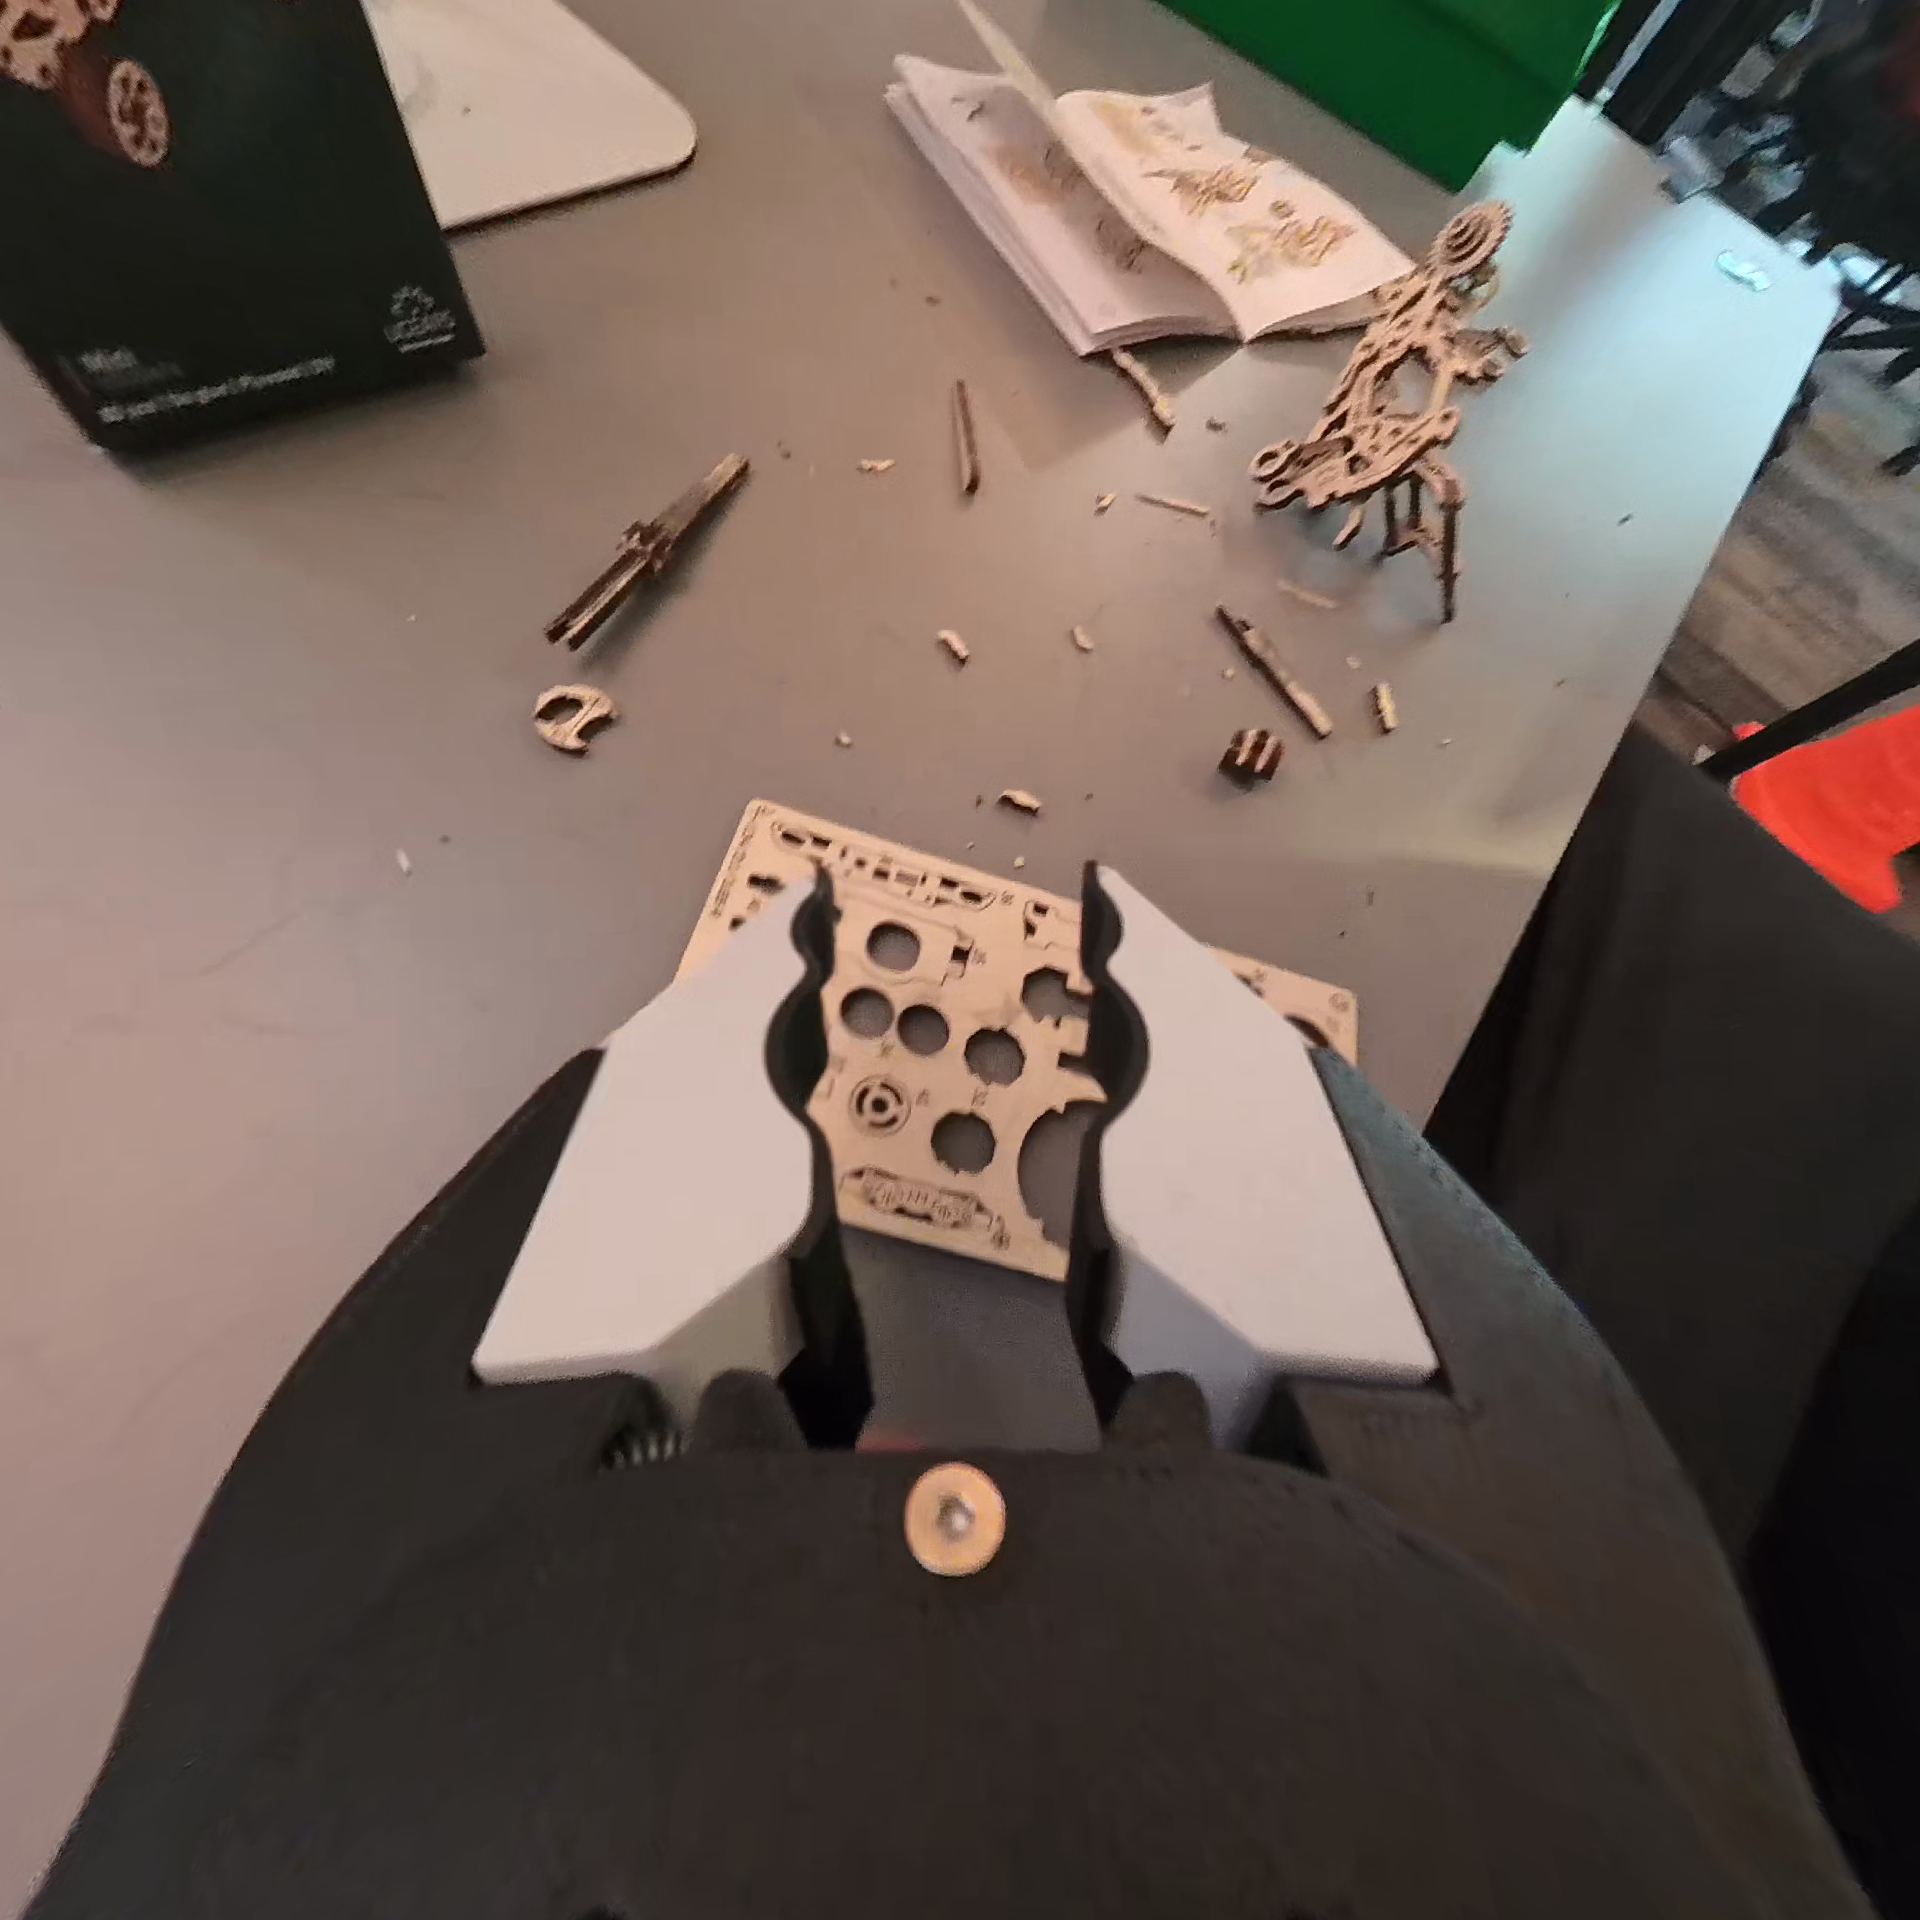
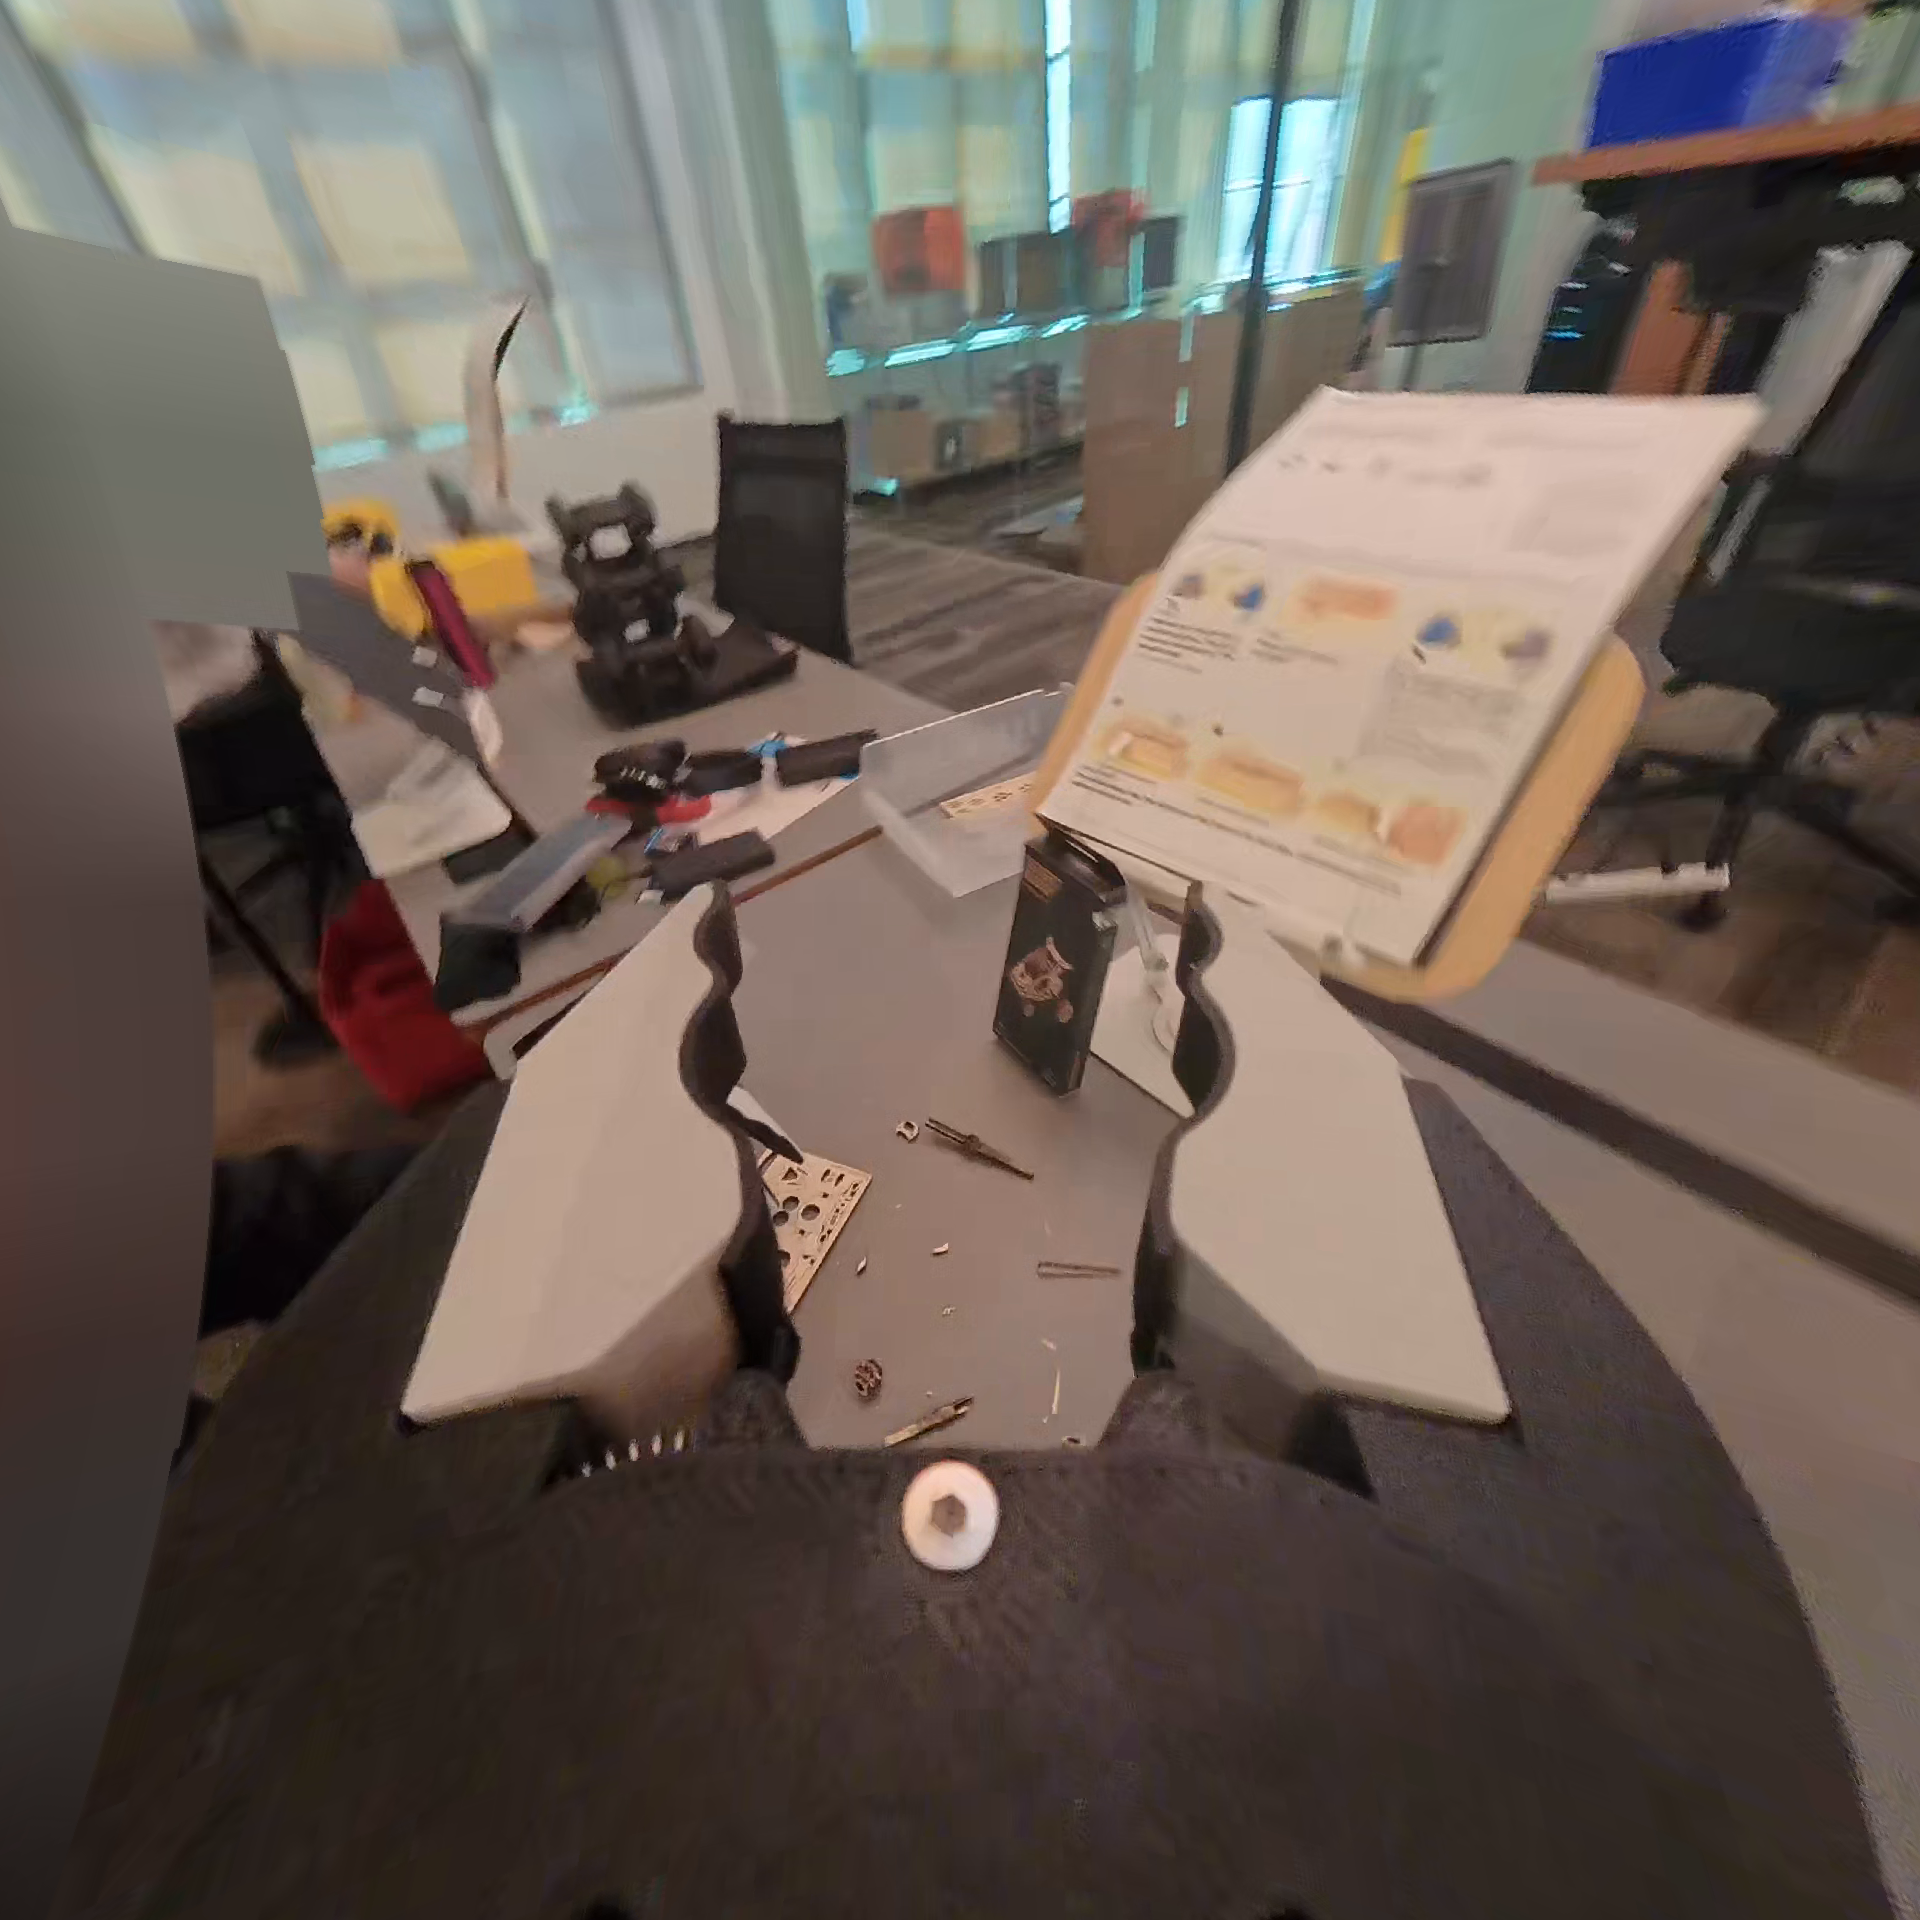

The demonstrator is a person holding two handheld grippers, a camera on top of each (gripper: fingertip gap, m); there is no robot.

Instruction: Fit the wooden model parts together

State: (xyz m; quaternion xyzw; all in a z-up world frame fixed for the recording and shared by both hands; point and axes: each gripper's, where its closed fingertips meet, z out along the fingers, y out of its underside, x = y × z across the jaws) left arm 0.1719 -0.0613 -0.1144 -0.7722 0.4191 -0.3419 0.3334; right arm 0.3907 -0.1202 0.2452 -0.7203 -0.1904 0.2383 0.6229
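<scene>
My left gripper (image 1: 956,883) is open and empty, hovering over a punched-out plywood parts sheet (image 1: 935,1049) on the grey table. A part-built wooden model (image 1: 1382,395) stands at the far right near the table edge. Loose wooden parts lie between: a long slotted piece (image 1: 649,551), a small ring-shaped piece (image 1: 571,715), a thin strip (image 1: 1273,670) and a small dark block (image 1: 1250,752). My right gripper (image 2: 956,914) is open and empty, held high above the table. Below it I see the parts sheet (image 2: 816,1210), a long wooden piece (image 2: 977,1146) and a small gear-like piece (image 2: 869,1378).
A dark kit box (image 1: 208,208) stands far left; it also shows upright in the right wrist view (image 2: 1055,966). An open instruction booklet (image 1: 1143,229) lies at the back. A sheet on a wooden stand (image 2: 1382,665) rises at right. Wood splinters litter the table (image 1: 312,727). A dark sleeve (image 1: 1714,1143) is at right.
</scene>
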